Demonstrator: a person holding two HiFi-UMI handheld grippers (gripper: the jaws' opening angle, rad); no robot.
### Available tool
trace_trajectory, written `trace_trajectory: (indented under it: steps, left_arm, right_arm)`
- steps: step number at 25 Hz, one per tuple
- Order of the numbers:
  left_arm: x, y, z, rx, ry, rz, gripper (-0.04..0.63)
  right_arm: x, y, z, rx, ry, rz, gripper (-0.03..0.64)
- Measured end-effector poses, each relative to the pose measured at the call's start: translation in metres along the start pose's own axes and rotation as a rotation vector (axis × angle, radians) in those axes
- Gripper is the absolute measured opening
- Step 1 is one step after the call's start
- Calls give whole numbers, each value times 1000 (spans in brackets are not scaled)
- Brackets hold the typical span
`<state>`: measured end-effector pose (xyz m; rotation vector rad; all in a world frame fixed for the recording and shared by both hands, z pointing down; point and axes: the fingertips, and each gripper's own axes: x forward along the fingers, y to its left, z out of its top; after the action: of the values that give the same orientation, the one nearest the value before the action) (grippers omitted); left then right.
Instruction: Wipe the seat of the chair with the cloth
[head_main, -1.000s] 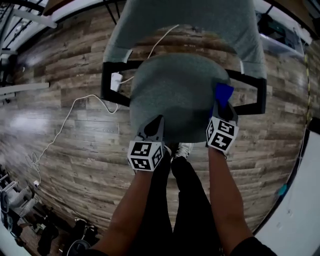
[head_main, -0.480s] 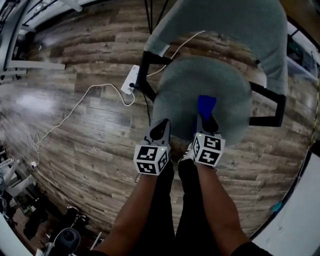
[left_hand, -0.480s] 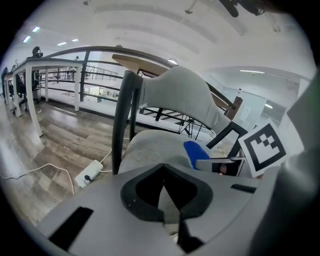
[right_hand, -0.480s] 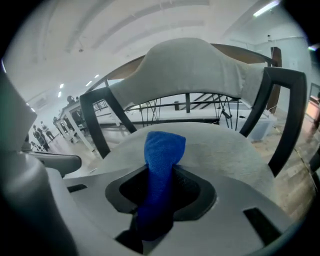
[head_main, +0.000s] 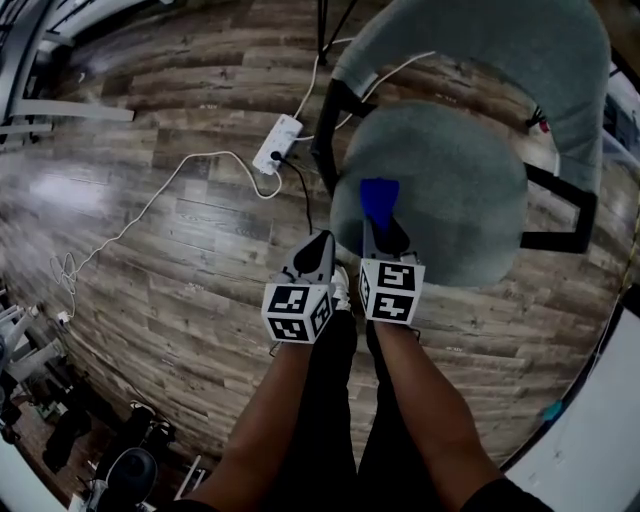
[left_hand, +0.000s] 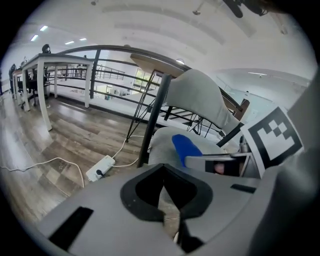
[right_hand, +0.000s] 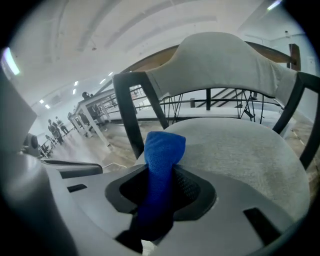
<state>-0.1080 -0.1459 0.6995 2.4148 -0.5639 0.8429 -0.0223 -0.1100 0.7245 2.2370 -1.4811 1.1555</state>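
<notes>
The chair has a round grey fabric seat (head_main: 450, 190) with black arm frames and a grey backrest (head_main: 500, 40). My right gripper (head_main: 378, 222) is shut on a folded blue cloth (head_main: 379, 198), whose end lies over the seat's near left part. In the right gripper view the blue cloth (right_hand: 161, 170) sticks up between the jaws in front of the seat (right_hand: 240, 150). My left gripper (head_main: 318, 250) is shut and holds nothing; it hangs just left of the seat's front edge, over the floor. In the left gripper view the cloth (left_hand: 186, 146) and seat show to the right.
A white power strip (head_main: 277, 144) with white cables lies on the wood floor left of the chair. A black chair arm (head_main: 560, 215) stands at the right. The person's legs and shoes (head_main: 343, 290) are below the grippers. Table legs and railings stand far off.
The right gripper with the cloth has slid from the seat's right side across to its left part. The view has shifted, so the chair sits further right. The left gripper stays shut.
</notes>
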Motion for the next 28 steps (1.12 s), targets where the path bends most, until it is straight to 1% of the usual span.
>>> trace_trajectory:
  steps: [6, 11, 15, 19, 23, 28]
  left_arm:
    - [-6, 23, -4, -7, 4, 4, 2]
    - [-9, 32, -11, 1, 19, 5, 2]
    - [-8, 30, -14, 6, 32, 0, 2]
    - [0, 19, -14, 28, 46, -26, 2]
    - [11, 2, -10, 48, 47, -55, 2]
    - [19, -28, -8, 62, 44, -98, 2]
  right_arm:
    - [16, 39, -7, -11, 21, 24, 130]
    - [23, 41, -9, 8, 20, 19, 130]
    - [18, 30, -10, 17, 12, 1, 130]
    - [12, 14, -11, 32, 7, -19, 130]
    - [4, -6, -15, 33, -1, -47, 130]
    - [-9, -38, -19, 79, 1, -84, 130]
